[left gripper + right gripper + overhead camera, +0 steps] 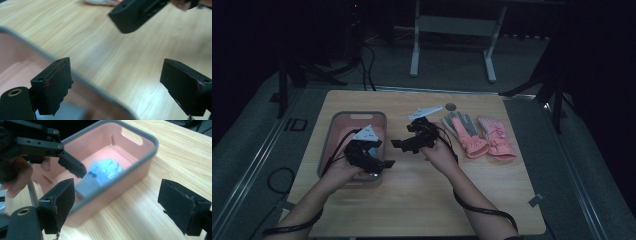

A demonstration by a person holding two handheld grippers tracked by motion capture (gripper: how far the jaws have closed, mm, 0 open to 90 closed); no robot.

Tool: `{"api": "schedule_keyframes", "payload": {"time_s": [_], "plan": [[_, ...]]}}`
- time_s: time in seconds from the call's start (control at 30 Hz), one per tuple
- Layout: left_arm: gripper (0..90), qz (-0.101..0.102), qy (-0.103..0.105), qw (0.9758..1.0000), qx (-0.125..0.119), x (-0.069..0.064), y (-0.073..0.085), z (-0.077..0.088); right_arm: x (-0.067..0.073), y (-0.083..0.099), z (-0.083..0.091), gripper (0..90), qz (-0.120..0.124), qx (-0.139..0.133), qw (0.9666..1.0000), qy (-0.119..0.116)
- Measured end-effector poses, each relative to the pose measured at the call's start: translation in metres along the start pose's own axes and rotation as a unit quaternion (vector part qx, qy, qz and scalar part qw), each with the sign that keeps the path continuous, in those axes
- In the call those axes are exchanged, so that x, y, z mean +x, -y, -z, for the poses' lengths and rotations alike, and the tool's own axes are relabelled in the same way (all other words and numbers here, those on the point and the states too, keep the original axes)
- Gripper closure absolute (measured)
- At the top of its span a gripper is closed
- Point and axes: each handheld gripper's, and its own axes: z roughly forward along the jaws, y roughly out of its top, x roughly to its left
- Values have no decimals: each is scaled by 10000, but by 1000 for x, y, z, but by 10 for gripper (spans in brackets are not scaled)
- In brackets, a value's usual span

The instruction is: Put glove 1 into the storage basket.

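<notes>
While both grippers hang empty over the table [422, 200], I log the stock as follows. Pink bin [140, 137], grey rim, table's left: holds one blue glove [105, 171]. Two pink gloves [484, 134], flat, table's right, well apart from the bin. Left gripper [379, 161]: at the bin's near right rim, jaws apart, nothing between. Right gripper [404, 142]: between bin and pink gloves, jaws apart. Step judged: between picks. Next I must turn the right gripper toward a pink glove and close on its cuff.
</notes>
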Motion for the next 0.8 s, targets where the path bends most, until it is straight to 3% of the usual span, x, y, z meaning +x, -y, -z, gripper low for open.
{"api": "schedule_keyframes", "payload": {"time_s": [0.23,0.3,0.43,0.8], "plan": [[107,-133,203,9997,-19,-19,-11,-20,-19,24,24,135,-87,-177,9996,210],[107,-190,269,9995,-17,-22,-11,-25,-24,28,29,136,-172,-70,9997,177],[106,-199,407,9990,-37,-30,-12,-37,-34,40,40,134,-425,-112,9988,198],[106,-402,796,9960,-36,-60,-12,-63,-54,68,65,134,-529,-286,9972,455]]}}
